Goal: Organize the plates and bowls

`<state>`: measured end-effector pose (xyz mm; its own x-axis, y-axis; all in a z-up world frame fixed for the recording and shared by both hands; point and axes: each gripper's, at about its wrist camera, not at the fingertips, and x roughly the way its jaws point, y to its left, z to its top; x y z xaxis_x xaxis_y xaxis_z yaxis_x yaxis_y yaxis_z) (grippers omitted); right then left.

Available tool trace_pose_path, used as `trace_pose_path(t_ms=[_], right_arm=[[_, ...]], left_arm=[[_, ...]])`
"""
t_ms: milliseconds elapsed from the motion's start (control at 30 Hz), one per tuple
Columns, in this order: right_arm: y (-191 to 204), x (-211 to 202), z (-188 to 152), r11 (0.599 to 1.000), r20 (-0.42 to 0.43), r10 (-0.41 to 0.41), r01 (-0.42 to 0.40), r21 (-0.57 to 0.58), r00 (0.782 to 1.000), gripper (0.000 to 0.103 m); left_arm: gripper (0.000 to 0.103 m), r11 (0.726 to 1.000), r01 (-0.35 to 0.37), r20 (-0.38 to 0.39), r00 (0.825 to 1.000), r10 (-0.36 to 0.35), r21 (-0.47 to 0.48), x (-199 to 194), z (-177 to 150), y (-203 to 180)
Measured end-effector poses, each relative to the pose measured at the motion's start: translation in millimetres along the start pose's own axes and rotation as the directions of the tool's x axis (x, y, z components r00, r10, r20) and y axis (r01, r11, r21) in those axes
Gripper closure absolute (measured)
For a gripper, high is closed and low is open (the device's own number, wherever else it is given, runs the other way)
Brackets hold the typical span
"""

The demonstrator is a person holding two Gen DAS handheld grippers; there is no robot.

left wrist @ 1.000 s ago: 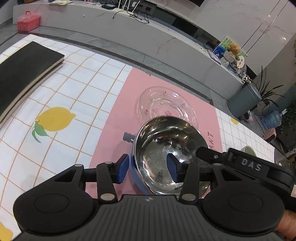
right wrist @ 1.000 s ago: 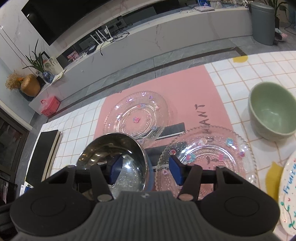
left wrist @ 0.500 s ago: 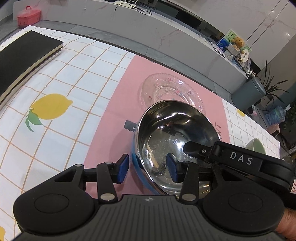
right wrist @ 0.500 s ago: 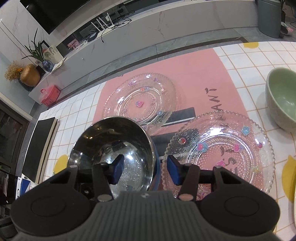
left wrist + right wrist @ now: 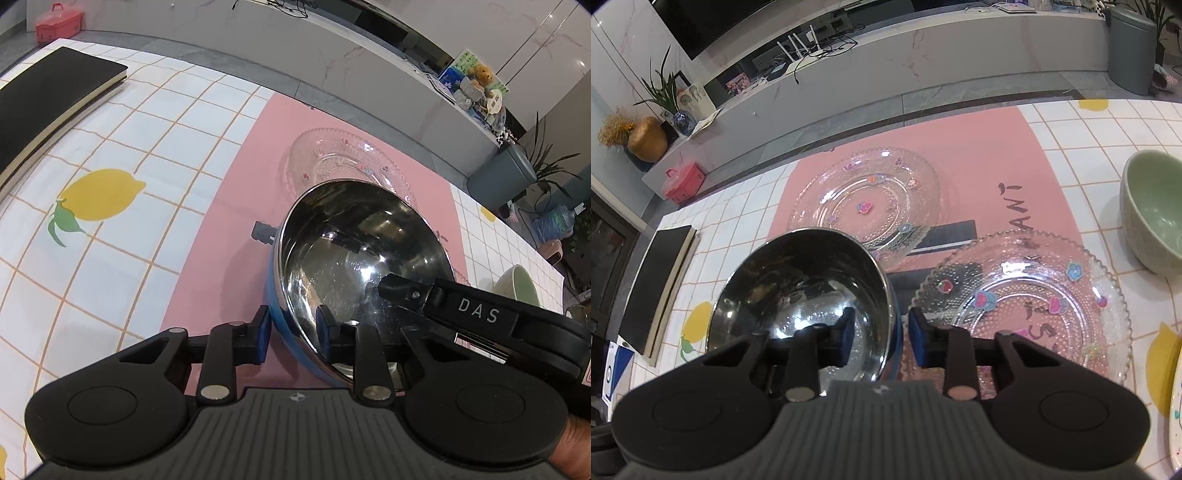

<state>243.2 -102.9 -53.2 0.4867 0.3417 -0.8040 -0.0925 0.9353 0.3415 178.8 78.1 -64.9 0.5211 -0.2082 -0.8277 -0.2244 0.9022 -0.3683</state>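
While my left gripper [image 5: 291, 334] straddles the near rim of the steel bowl [image 5: 354, 258], one blue pad outside and one inside, my right gripper [image 5: 879, 338] brackets the opposite rim the same way; whether either set of jaws actually pinches the wall I cannot tell. Tilted, the bowl fills the lower centre of both frames, over the pink mat [image 5: 236, 229]. Behind it lies a glass plate [image 5: 864, 199], another glass plate [image 5: 1034, 302] at right, a green bowl [image 5: 1156, 221] at far right.

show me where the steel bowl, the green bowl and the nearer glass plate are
steel bowl [image 5: 798, 291], right wrist view, inner wall.
green bowl [image 5: 1156, 218], right wrist view, inside.
nearer glass plate [image 5: 1034, 306], right wrist view, beaded centre.
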Motion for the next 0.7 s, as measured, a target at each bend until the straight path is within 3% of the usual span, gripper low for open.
trace_pose_path(t_ms=[267,700], right_arm=[[-1.7,-1.5,-1.0,1.0,0.008,-0.018,0.018,-0.006,1.0,0.093],[4.7,-14.8,2.1,1.0,0.038,0.0,0.001,-0.019,0.999,0.094]], left_arm=[[0.076,1.0,-0.012,0.004,1.0,0.012,0.013,-1.0,-0.8,0.0],[0.078,1.0,-0.017,0.033,0.999,0.016,0.026,-13.4,0.3,-2.8]])
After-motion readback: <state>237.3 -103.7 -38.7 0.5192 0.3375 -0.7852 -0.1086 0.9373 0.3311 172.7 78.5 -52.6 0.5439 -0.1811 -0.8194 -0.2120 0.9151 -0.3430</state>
